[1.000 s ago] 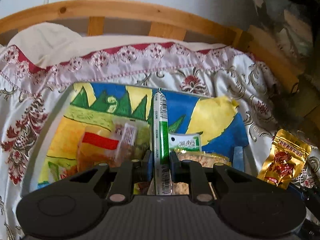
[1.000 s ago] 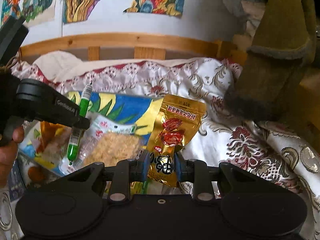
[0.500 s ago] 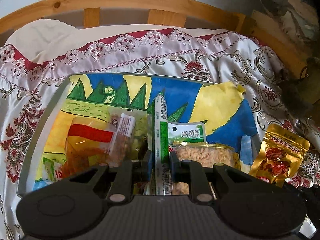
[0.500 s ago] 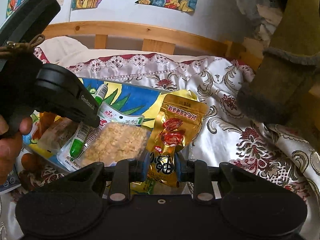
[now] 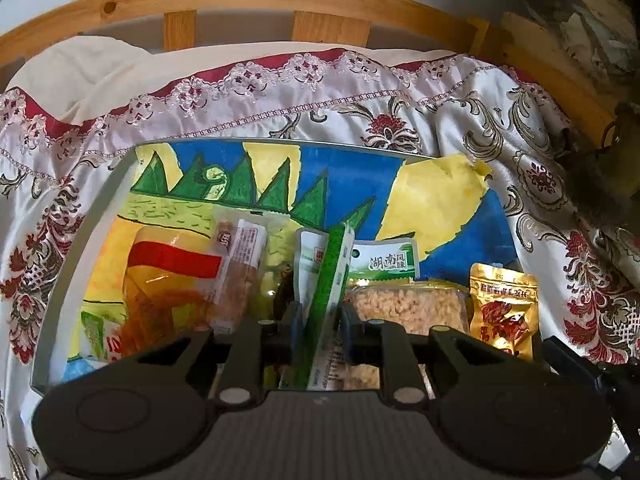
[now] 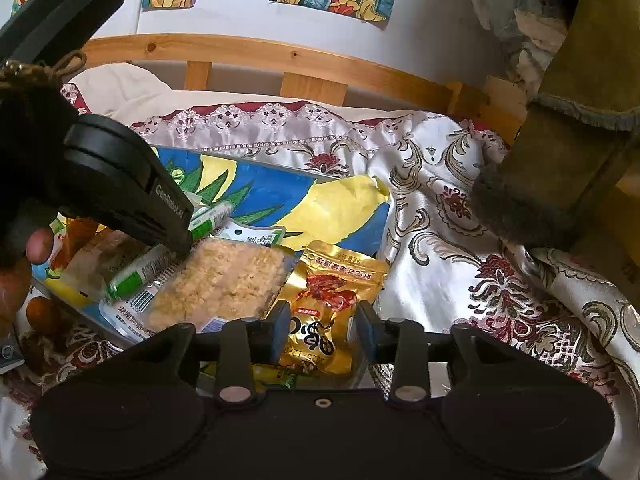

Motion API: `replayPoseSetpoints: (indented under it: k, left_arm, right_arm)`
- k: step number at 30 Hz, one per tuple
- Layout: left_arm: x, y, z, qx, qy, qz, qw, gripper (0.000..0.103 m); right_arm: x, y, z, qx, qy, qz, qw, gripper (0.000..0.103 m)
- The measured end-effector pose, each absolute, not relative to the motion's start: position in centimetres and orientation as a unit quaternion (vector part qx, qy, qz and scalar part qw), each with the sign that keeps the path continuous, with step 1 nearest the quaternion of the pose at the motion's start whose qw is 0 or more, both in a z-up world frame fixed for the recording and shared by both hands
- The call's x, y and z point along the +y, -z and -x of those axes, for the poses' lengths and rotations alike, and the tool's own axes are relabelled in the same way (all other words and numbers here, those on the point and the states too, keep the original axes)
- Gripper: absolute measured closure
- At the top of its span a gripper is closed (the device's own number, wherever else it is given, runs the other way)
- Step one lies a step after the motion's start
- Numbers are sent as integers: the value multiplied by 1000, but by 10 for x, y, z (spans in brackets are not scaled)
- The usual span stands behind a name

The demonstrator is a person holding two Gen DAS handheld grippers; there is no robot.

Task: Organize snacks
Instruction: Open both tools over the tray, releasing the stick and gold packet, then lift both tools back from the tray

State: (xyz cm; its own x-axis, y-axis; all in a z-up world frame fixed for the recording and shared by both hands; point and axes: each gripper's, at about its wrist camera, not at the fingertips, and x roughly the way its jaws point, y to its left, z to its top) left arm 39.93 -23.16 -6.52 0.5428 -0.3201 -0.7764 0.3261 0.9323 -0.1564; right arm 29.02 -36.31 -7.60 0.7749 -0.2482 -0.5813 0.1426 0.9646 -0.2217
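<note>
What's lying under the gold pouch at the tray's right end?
The gold pouch lies on the painted tray, partly over a yellow-green packet poking out below. The rest of that packet is covered.

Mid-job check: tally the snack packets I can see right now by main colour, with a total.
Green and white: 2, the long green-and-white stick packet between the left gripper pads, and the flat green-and-white pouch.
Gold: 1, the gold foil pouch between the opening right gripper jaws.
Clear: 2, the clear crumb pack and the clear red-banded pack.
Total: 5
</note>
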Motion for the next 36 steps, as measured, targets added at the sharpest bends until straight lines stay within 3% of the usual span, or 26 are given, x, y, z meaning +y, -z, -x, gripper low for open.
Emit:
replayPoseSetpoints:
  k: [4,8,11,15,17,23,36]
  left_arm:
    - [-227,60,-396,432,181,1,883,71]
    - [-216,51,-386,403,173,10,899,48]
    - [-205,39,-375,375,163,14,913,30]
    - [-183,18,-355,330,158,35,930,15]
    - [-172,6,-343,306,154,39,939,3]
    - [-145,-24,-301,237,119,27,964,1]
    - [-65,-41,-185,187,53,8,981,1]
  right_arm:
    - [-363,73,-287,305,113,83,942,45]
    - [-367,63,-280,276,120,60,952,29]
    - [-369,52,-271,242,127,37,961,24]
    - [-366,34,-256,192,131,24,972,15]
    - [-361,25,-243,164,138,26,976,5]
    - [-348,2,-206,108,138,5,985,1]
    - [-302,-17,-95,60,113,-30,991,1]
